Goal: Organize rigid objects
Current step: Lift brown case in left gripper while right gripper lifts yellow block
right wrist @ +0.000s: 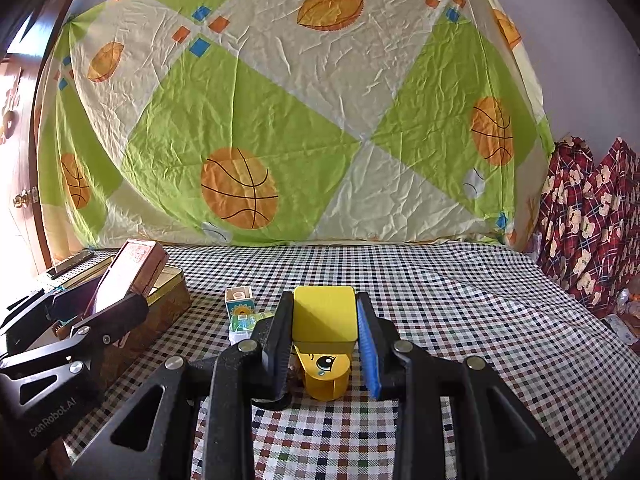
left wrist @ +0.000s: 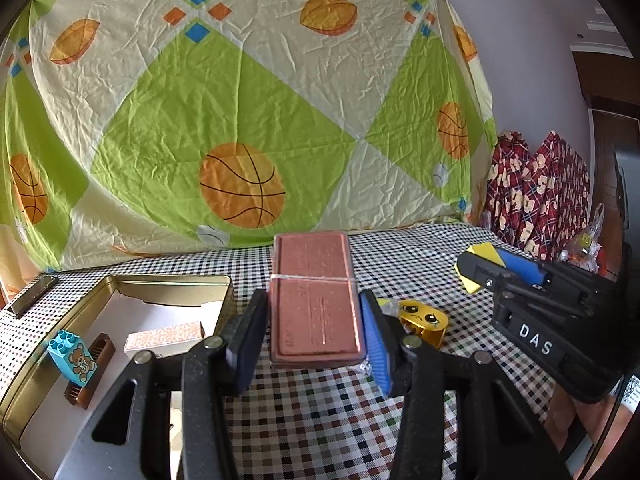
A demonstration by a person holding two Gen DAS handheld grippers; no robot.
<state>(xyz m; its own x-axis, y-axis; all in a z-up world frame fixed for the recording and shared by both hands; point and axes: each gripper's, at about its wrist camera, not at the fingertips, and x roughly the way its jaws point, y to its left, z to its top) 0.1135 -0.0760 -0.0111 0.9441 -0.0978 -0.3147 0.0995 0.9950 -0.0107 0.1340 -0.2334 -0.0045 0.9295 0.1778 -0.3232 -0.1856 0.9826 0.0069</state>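
- Pink case (left wrist: 316, 300) sits clamped in the left gripper (left wrist: 314, 336), lifted beside the gold tin (left wrist: 168, 284); its embossed lettering is unreadable.
- Yellow block (right wrist: 324, 316) is pinched in the right gripper (right wrist: 324, 332), partly hiding the crying-face toy (right wrist: 326, 372) on the checked table (right wrist: 460, 320).
- Both grippers tilt slightly downward.

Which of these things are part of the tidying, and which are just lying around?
In the job: red case, yellow block, tin, bear brick, crying-face toy.
Lying about: basketball sheet, plaid cloth, checked tablecloth.
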